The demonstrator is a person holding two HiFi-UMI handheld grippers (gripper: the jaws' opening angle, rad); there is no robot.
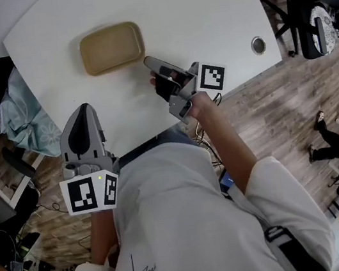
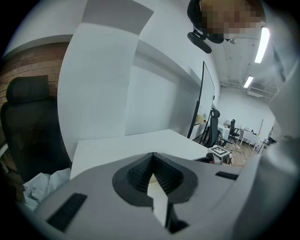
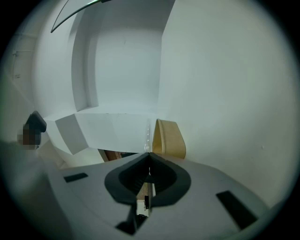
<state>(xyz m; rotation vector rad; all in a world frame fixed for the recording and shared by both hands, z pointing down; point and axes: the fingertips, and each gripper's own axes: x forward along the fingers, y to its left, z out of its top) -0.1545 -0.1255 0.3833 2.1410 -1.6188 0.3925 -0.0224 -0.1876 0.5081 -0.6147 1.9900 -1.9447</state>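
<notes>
A tan rectangular tray (image 1: 112, 47) lies on the white table (image 1: 199, 9), toward its far side. My right gripper (image 1: 147, 61) hovers just right of the tray's near corner, its jaws closed together with nothing between them; in the right gripper view its tips (image 3: 149, 153) meet in front of the tray (image 3: 169, 138), seen edge-on. My left gripper (image 1: 84, 107) is held over the table's near-left edge, a good way from the tray, jaws closed and empty. The left gripper view shows its tips (image 2: 153, 153) meeting above the tabletop (image 2: 122, 147).
A round cable grommet (image 1: 258, 44) sits near the table's right edge. A black office chair (image 2: 28, 126) with pale cloth (image 1: 20, 119) on it stands at the table's left. More chairs (image 1: 314, 15) and a person (image 1: 337, 147) are on the wooden floor to the right.
</notes>
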